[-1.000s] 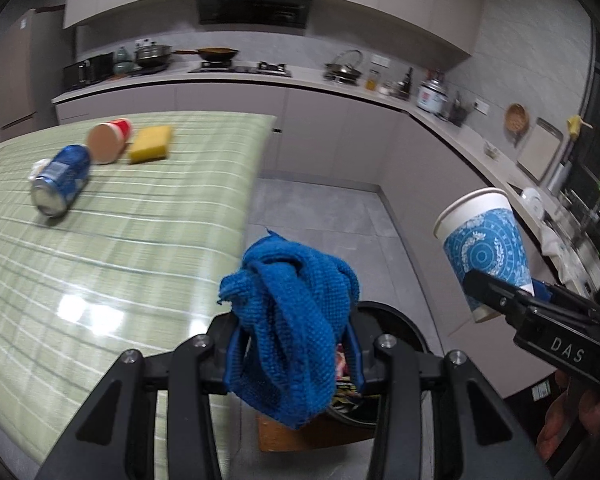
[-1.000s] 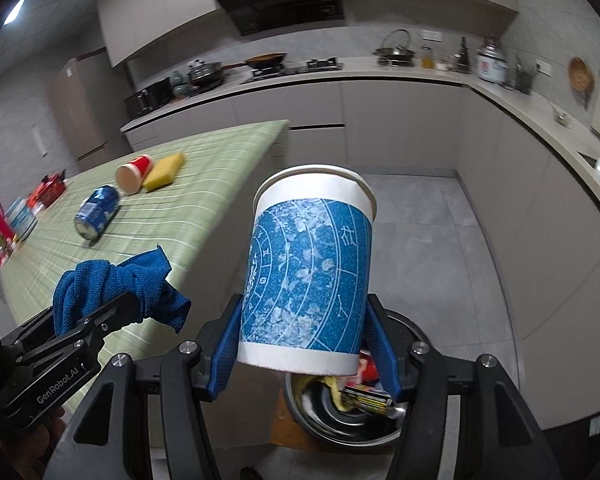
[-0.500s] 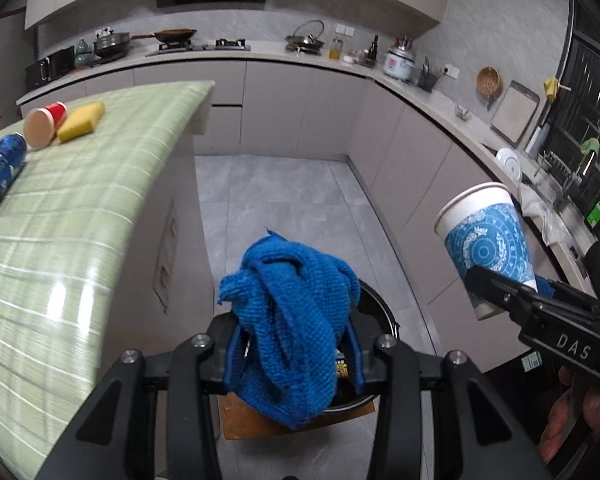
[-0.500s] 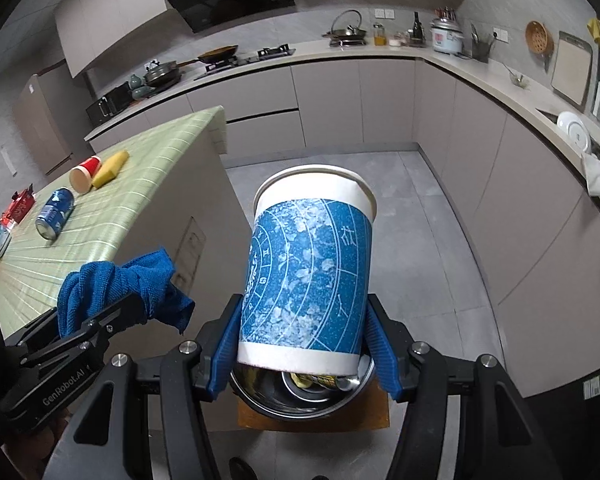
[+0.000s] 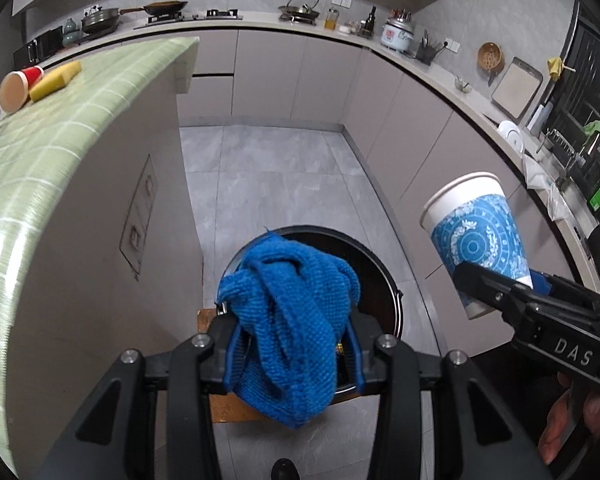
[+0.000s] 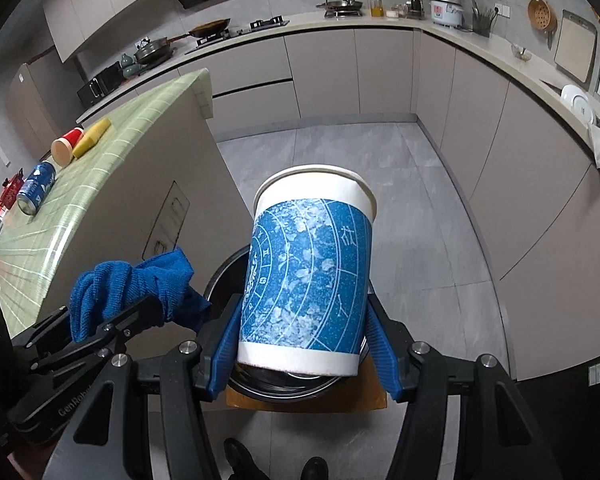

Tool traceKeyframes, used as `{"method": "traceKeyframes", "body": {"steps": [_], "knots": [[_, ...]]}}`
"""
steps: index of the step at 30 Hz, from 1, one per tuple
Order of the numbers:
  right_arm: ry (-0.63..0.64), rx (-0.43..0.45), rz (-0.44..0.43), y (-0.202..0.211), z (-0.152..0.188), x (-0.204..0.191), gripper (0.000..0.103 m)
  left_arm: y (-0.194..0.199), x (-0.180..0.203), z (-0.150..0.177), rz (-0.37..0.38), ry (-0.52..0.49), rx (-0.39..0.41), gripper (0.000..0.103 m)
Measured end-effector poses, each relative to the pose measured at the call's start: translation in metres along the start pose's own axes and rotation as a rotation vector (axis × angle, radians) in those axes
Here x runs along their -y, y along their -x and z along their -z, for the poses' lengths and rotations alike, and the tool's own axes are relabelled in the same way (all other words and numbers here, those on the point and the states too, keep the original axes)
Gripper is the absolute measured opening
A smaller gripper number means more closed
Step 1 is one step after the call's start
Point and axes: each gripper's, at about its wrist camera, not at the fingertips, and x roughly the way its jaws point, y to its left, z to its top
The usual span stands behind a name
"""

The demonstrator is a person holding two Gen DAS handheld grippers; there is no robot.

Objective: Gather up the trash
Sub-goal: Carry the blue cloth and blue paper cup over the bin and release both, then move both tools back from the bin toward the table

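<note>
Bin (image 5: 384,276) sits on the floor beside the island end, directly below and ahead of both your grippers. Left gripper (image 5: 292,356) is clenched on the blue cloth (image 5: 288,312), bunched and hanging over the bin's near rim; it looks the nearer. Right gripper (image 6: 302,344) clamps the paper cup (image 6: 306,276) near its base, long axis nearly upright, mouth tipped slightly away, above the bin. Red cup (image 6: 66,147) and can (image 6: 36,190) lie on the island, well away from the bin.

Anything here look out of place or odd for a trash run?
One thing: the left gripper carries a blue knitted cloth over the bin, and it looks reusable rather than trash. On the green counter, a red cup and a blue can lie tipped over.
</note>
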Motion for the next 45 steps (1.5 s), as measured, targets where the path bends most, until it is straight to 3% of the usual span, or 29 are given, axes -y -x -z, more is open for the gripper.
{"method": "traceKeyframes", "body": {"steps": [25,27,29,30,32,34,38,45], "knots": [[0.030,-0.165,-0.071,-0.099,-0.006,0.007,0.061,-0.077,-0.004,0.013,-0.004,0.031,-0.165,0.043],[0.002,-0.175,-0.110,-0.106,-0.012,0.011,0.062,-0.083,-0.004,0.017,0.039,0.033,-0.180,0.049],[-0.051,-0.205,-0.154,-0.117,-0.020,0.018,0.072,-0.089,-0.007,0.026,0.018,0.053,-0.211,0.073],[-0.071,-0.203,-0.134,-0.118,-0.022,0.022,0.101,-0.086,-0.009,0.029,-0.006,0.066,-0.199,0.077],[-0.088,-0.152,-0.084,-0.109,-0.030,0.031,0.103,-0.075,-0.014,0.033,-0.050,0.089,-0.155,0.090],[-0.086,-0.146,-0.034,-0.105,-0.032,0.035,0.103,-0.069,-0.015,0.035,-0.088,0.090,-0.141,0.094],[-0.071,-0.126,0.047,-0.095,-0.031,0.039,0.103,-0.061,-0.013,0.033,-0.125,0.064,-0.136,0.094],[-0.060,-0.112,0.081,-0.085,-0.022,0.038,0.103,-0.046,-0.016,0.025,-0.153,0.052,-0.105,0.098]]}}
